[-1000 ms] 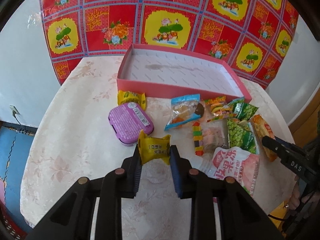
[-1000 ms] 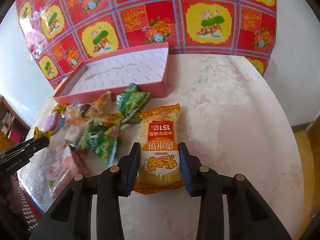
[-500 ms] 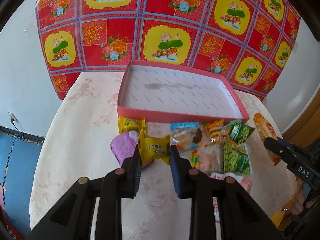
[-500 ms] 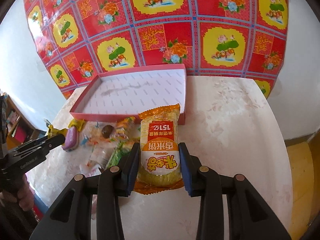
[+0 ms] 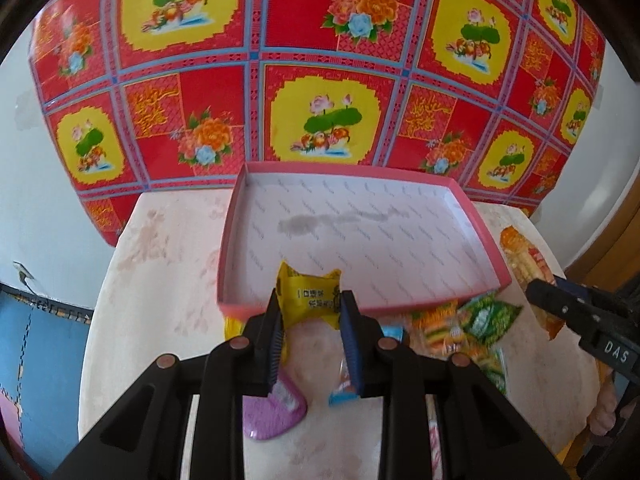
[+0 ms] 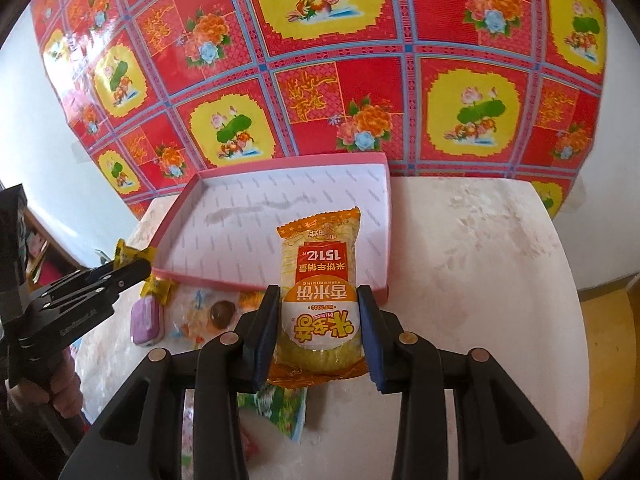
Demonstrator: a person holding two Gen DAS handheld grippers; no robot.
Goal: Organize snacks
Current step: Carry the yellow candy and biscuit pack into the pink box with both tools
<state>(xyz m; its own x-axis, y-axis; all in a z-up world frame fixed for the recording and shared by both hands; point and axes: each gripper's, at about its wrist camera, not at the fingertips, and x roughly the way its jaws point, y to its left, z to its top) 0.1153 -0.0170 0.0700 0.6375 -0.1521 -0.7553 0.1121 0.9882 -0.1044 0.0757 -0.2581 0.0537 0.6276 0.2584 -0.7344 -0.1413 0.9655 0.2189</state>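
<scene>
Two handheld grippers hover over a pale marble-patterned table (image 6: 480,260), each carrying a snack. The left gripper (image 5: 310,308) pinches a small yellow wrapped candy (image 5: 310,294) between its fingers, held above the near edge of a shallow pink box (image 5: 352,232) with a white patterned floor. The right gripper (image 6: 318,320) clamps an orange rice cracker packet (image 6: 318,280) over the box's near right corner. On the table in front of the box lie a purple tin (image 6: 146,318), green pea packets (image 5: 486,320) and other loose wrapped snacks. A red and yellow floral cloth (image 5: 320,60) hangs behind.
</scene>
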